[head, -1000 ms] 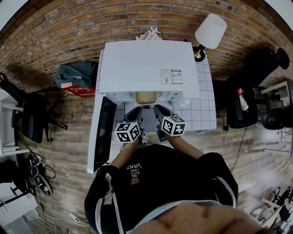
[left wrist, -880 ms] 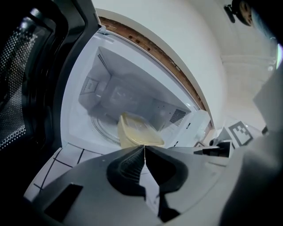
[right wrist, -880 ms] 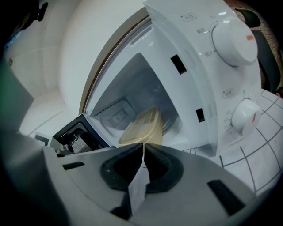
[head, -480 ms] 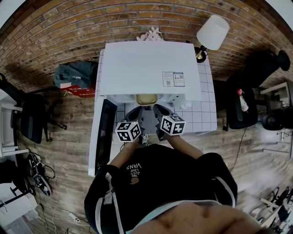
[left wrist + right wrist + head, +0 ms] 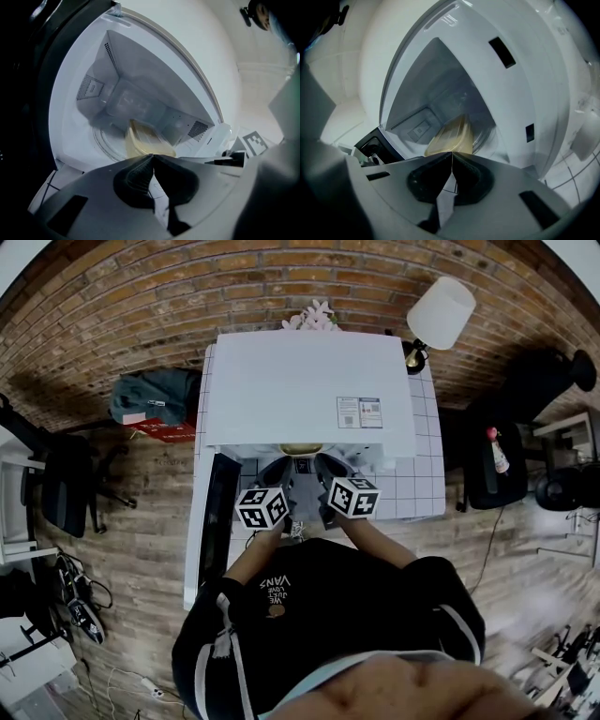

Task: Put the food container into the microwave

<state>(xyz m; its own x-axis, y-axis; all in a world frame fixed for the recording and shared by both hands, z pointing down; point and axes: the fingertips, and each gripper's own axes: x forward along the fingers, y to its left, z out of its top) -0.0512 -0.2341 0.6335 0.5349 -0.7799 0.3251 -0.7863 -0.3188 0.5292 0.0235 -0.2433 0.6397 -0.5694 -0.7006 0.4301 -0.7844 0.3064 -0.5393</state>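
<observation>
Since a second ago the food container [image 5: 300, 448] has gone deeper. In the head view only a yellowish sliver shows under the front edge of the microwave [image 5: 309, 381], where most of its top showed before.

At the left the door [image 5: 214, 512] hangs wide open. The left gripper [image 5: 152, 157] has its jaws pressed together, seemingly pinching the container's near rim. The right gripper [image 5: 452, 154] looks the same on its side. The container is inside the cavity, over the turntable [image 5: 104, 139]; whether it rests there I cannot tell.

As I judge it, two thin pinches on one rim could slip. If one gripper pushes ahead of the other, the container could tip and spill. Let go off-centre, it might knock the cavity wall once it turns. The left gripper could also bump the door on drawing back.

Only the head view shows the door and the table [image 5: 422, 474]. Only the gripper views show the cavity, the turntable and the container's place within.
</observation>
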